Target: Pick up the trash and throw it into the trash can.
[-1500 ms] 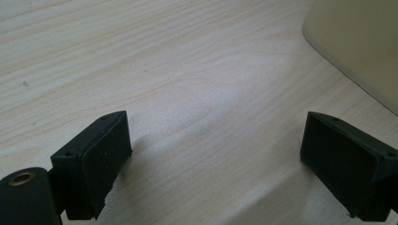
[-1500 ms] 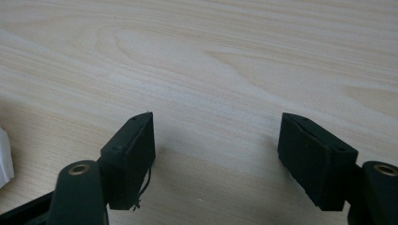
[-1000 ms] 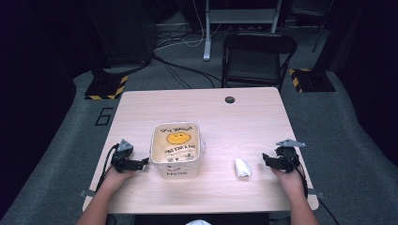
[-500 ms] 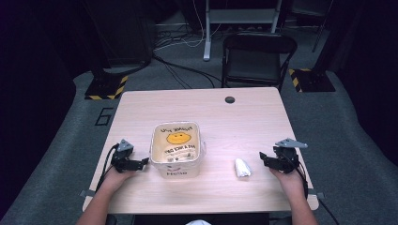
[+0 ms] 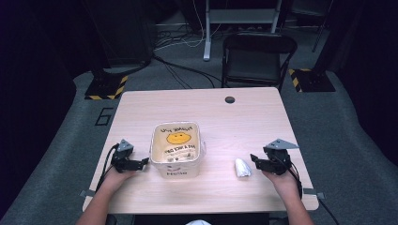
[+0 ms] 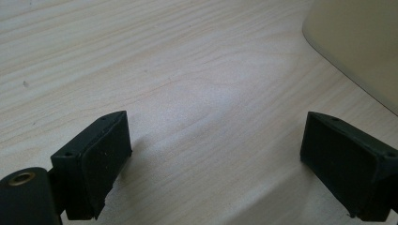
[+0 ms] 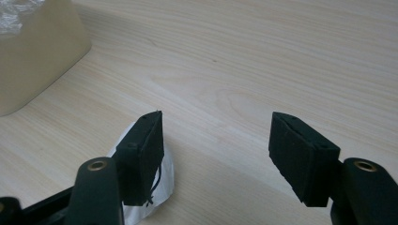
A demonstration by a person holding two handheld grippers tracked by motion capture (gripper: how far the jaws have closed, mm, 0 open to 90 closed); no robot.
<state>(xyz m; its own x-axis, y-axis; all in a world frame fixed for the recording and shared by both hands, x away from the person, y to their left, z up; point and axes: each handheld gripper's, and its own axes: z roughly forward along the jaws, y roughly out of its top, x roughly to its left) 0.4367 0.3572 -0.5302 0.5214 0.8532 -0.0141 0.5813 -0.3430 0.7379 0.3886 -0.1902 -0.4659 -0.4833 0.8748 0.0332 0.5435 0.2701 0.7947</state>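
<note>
- Cream plastic container (image 5: 177, 150) standing upright near the middle of the wooden surface (image 5: 234, 122), a little toward the person's side.
- Inside the container, seen from the high view: a printed sheet with a yellow smiling face and dark lettering; whether this is a lid, a film or contents, cannot tell.
- Small white wrapped packet (image 5: 242, 167) lying flat on the surface, right of the container and apart from it.
- Left claw (image 5: 141, 162) held low just beside the container's left wall, jaws wide apart and nothing between them; in the left gripper view only bare wood between the pads, the container's pale wall (image 6: 361, 42) at the upper right corner.
- Right claw (image 5: 256, 161) just right of the packet, jaws partly apart and just been closing a little, gripping nothing.
- Right gripper view: the packet (image 7: 162, 180) lying outside the gap, half hidden behind one jaw; touching or not, cannot tell.
- Same view: the container's side (image 7: 37, 51) at the upper left, with crinkled clear film at its top edge, a detail too small in the high view.
- High view alone: a dark round hole (image 5: 229, 99) near the far edge, and a black chair (image 5: 256, 58) behind the surface.
</note>
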